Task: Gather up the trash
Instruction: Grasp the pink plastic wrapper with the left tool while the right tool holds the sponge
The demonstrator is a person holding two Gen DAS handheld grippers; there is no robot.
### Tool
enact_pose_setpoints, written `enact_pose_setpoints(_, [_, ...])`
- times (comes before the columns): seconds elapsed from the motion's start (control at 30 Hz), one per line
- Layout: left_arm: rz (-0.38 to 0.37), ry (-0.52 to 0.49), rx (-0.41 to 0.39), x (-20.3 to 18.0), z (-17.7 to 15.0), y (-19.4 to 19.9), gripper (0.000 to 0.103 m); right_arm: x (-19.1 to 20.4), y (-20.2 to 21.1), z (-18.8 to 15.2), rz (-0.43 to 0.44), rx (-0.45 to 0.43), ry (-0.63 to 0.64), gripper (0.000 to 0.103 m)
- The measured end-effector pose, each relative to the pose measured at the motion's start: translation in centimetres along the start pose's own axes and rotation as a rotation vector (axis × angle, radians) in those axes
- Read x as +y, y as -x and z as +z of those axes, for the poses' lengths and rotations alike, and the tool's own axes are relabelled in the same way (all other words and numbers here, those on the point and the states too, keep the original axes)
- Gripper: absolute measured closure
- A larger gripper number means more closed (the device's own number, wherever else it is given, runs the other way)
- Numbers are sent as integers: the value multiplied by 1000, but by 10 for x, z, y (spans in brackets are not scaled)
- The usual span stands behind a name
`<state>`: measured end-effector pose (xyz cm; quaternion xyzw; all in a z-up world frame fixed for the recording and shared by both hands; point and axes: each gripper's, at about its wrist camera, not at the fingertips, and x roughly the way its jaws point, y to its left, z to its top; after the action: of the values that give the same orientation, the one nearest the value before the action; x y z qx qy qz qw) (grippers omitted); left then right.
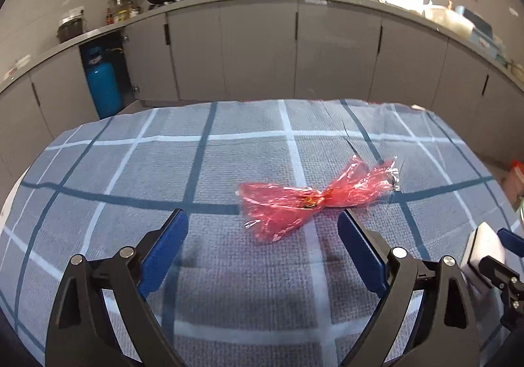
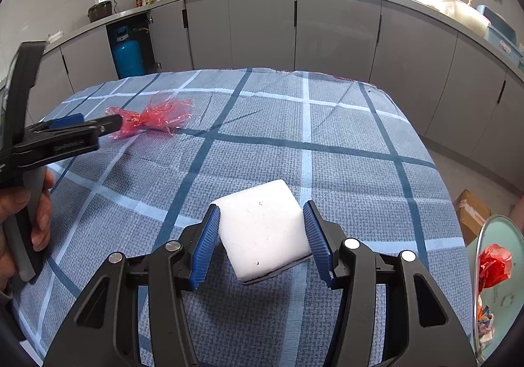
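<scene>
A crumpled red cellophane wrapper [image 1: 314, 200] lies on the blue checked tablecloth [image 1: 229, 164]. My left gripper [image 1: 262, 229] is open just short of it, jaws wide apart, empty. The wrapper also shows in the right wrist view [image 2: 157, 118], with the left gripper [image 2: 95, 128] beside it. My right gripper [image 2: 260, 226] is shut on a white foam block [image 2: 262, 229], pads touching both sides, held just above the cloth. The block shows at the right edge of the left wrist view [image 1: 481, 252].
A trash bin [image 2: 491, 301] with red wrapper inside stands at the table's right edge. A cardboard box [image 2: 471, 213] sits on the floor beyond. Grey kitchen cabinets [image 2: 327, 33] run behind the table, with a blue gas cylinder [image 2: 129, 56] in an open cupboard.
</scene>
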<state>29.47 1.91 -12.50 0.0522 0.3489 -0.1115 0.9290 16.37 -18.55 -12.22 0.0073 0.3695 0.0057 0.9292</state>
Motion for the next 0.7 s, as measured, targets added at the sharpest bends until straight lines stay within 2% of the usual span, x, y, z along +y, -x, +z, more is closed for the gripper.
enact_pose_setpoints(0.03, [-6,-5,7,-1,1,-3,14,0,0,0,-1,1,1,50])
enact_pose_setpoints(0.07, [-18,-13,22,-3,3,-9,22,0,0,0,0,1,2,50])
enact_pose_setpoints(0.17, [-56,-32,81,-7,4,-21,55,2,-1,0,-2,5,12,50])
enact_pose_setpoints(0.23, [-76,-40,74,-8,3,-20,61,2,-1,0,-3,8,12,50])
enact_pose_setpoints(0.3, [-71,-61,69,-13,0,-17,75,2,-2,0,-1,9,11,50])
enact_pose_setpoints(0.37, [-70,-77,64,-18,-2,-14,79,2,-1,0,-2,5,12,50])
enact_pose_setpoints(0.53, [-26,-82,43,-27,-13,5,81,2,8,-1,-9,-45,14,51])
enact_pose_setpoints(0.7, [20,-81,-25,-49,-28,53,81,-7,20,-4,6,-92,-27,52])
